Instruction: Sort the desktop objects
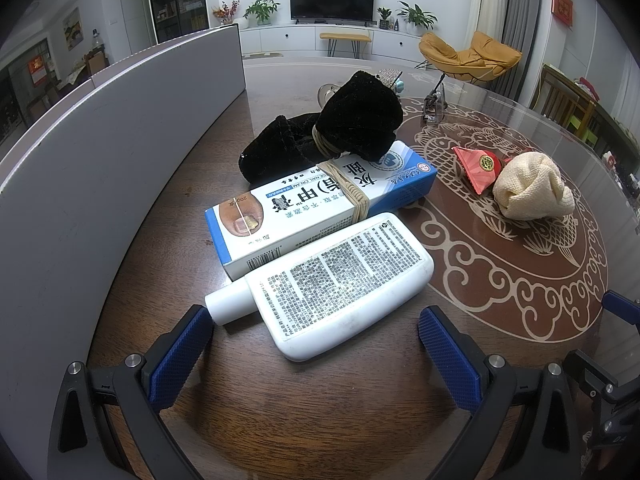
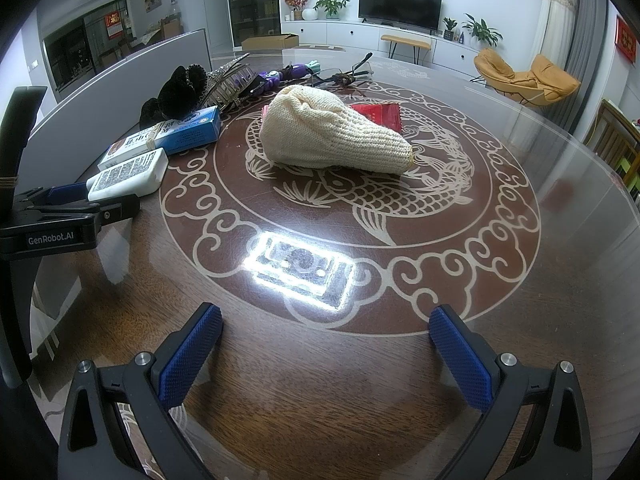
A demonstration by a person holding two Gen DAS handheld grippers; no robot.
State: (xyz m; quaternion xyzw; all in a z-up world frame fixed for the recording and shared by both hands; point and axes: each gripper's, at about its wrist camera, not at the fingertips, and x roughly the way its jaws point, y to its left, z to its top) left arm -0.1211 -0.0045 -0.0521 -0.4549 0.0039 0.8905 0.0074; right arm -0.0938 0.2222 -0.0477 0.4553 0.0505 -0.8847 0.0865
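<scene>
A white flat bottle lies on the table just ahead of my open left gripper, its near end between the fingertips. Behind it lies a blue-and-white cream box bound with rubber bands, and a black velvet item rests on the box's far end. A cream knitted cloth and a red packet lie to the right. In the right wrist view my right gripper is open and empty over bare table, with the knitted cloth well ahead. The bottle and box are at its left.
A grey panel stands along the table's left side. Glasses, a comb and purple items lie at the far side. The left gripper's body shows at the left of the right wrist view. The round table has a glass top.
</scene>
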